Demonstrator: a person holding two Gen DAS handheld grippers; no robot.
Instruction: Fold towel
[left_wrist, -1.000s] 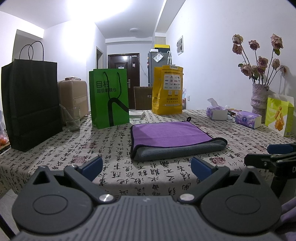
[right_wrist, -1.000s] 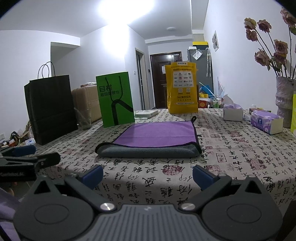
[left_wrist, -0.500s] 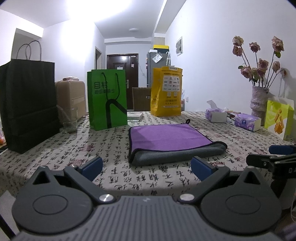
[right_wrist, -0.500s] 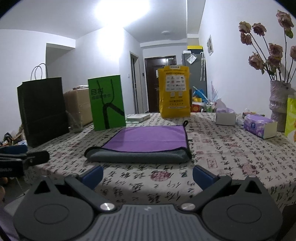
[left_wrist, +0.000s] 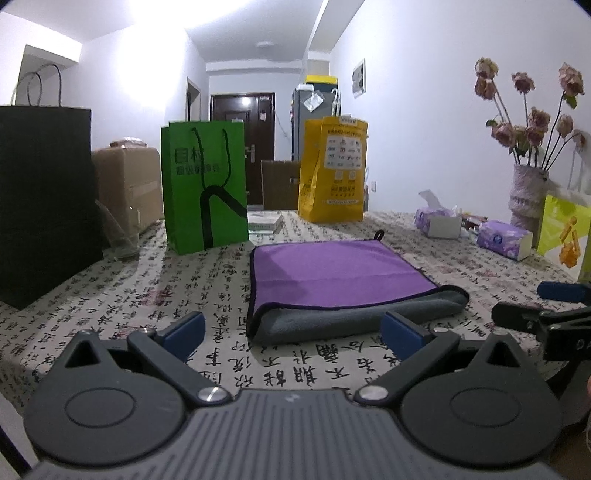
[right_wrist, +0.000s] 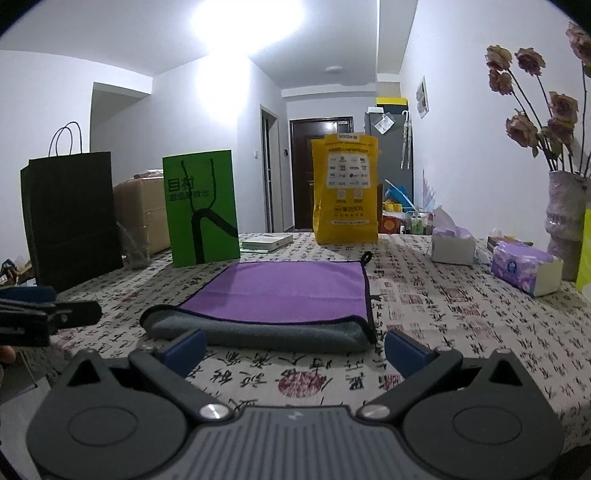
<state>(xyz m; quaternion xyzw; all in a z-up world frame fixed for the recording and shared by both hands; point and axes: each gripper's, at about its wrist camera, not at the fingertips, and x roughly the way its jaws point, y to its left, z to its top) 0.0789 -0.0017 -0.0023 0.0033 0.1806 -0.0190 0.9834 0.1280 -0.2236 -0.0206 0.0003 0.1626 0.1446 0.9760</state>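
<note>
A purple towel (left_wrist: 340, 269) with a grey underside lies folded on the patterned tablecloth (left_wrist: 110, 295), its grey fold toward me; it also shows in the right wrist view (right_wrist: 284, 291). My left gripper (left_wrist: 291, 332) is open and empty, just short of the towel's near edge. My right gripper (right_wrist: 293, 349) is open and empty, close to the towel's grey fold. The right gripper's fingers (left_wrist: 535, 314) show at the right edge of the left wrist view.
A black bag (left_wrist: 40, 206), a green bag (left_wrist: 205, 188) and a yellow bag (left_wrist: 334, 173) stand behind the towel. Tissue boxes (left_wrist: 504, 240) and a vase of dried flowers (left_wrist: 528, 199) stand at the right. A glass (left_wrist: 122, 236) stands at the left.
Both grippers dipped low, then rose and moved forward toward the towel's near edge. The towel has not moved. Both grippers stay open.
</note>
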